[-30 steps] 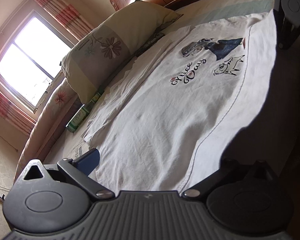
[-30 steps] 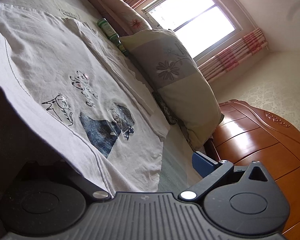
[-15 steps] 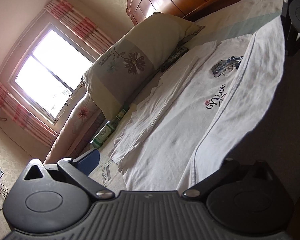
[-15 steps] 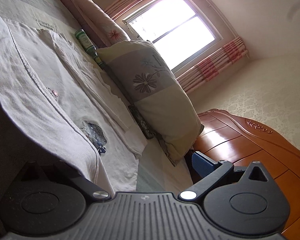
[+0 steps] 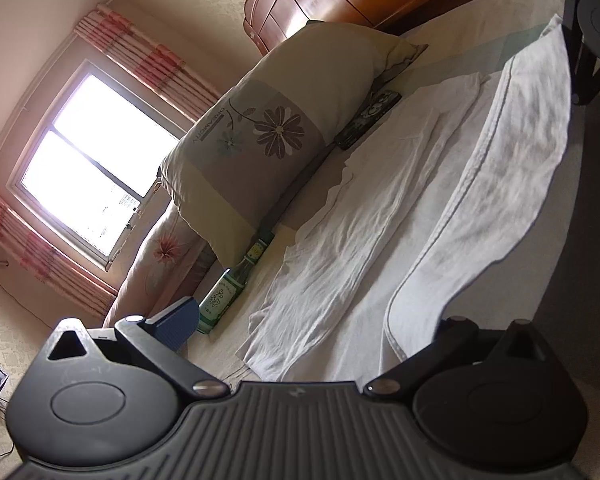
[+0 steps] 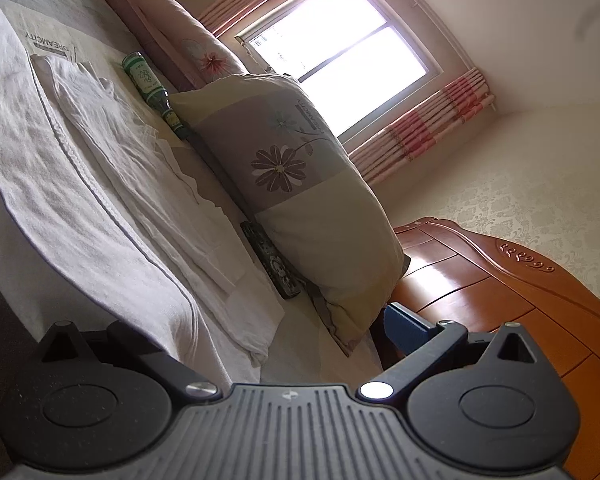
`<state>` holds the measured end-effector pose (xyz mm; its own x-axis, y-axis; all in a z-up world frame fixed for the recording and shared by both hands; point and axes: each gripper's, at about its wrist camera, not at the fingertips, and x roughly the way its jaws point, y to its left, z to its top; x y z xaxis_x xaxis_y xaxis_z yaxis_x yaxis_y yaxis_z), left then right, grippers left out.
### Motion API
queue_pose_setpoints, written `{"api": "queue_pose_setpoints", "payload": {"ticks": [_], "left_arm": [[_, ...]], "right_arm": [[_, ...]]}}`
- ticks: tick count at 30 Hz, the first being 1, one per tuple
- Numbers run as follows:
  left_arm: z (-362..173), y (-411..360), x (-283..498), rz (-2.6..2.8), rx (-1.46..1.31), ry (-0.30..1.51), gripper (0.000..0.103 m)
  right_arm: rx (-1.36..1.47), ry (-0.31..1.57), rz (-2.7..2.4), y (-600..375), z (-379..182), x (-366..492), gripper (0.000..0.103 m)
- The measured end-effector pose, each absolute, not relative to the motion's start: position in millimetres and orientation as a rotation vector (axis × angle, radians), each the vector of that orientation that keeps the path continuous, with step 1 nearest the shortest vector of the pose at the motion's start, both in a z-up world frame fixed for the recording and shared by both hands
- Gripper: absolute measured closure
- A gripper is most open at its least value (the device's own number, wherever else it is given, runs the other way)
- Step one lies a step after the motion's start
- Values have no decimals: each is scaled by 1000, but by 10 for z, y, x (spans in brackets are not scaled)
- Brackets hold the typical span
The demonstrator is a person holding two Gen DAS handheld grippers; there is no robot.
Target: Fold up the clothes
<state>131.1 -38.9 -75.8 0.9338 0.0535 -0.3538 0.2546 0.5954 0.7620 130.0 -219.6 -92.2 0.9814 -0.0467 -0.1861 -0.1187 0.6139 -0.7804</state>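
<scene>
A white T-shirt (image 5: 360,240) lies flat on the bed, its far side doubled over along the pillow. Its near hem (image 5: 500,200) is raised in a curved flap that spans both grippers. My left gripper (image 5: 304,320) has its jaws wide apart. The blue left pad (image 5: 176,318) is bare, and the right finger is hidden under the flap. My right gripper (image 6: 272,332) mirrors this: its blue right pad (image 6: 404,328) is bare and the raised hem (image 6: 60,184) covers the left finger. The right gripper's body (image 5: 592,28) shows at the flap's far end.
A flowered pillow (image 5: 268,140) leans along the shirt's far side. A green bottle (image 5: 228,292) and a dark patterned flat case (image 5: 368,120) lie at its foot. A rolled quilt (image 6: 172,28) lies by the window. A wooden headboard (image 6: 500,300) bounds the bed.
Both grippers rose and carried the near hem up and over toward the pillow. The printed design, visible a second ago, is now hidden under the raised flap.
</scene>
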Motion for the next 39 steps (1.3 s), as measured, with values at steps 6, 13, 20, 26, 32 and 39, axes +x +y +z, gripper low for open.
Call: {"api": "queue_pose_setpoints", "payload": {"ticks": [6,13,20,26,32,39], "left_arm": [[-733,-311,1782,-121,933,342,0],[-775,-200,2253,-111,942,335,0],[-839,-103,2684,-91,907,353,0],[-914,-81,3043,-83,875,389,0],[-1091,-96,3321,-75,842,465,0],[-1107,-1,3019,-115,776,494,1]], "right_arm": [[-899,189,19,-2126,-888,1761,0],[-909,171,6,-2002,-878,2280,0],[-895,184,-9,-1933,-937,2751,0],[-881,226,-17,-1893,-1059,3102,0],[-836,307,-10,-1893,-1212,3390,0],[-774,369,71,-2055,-1131,3101,0]]}}
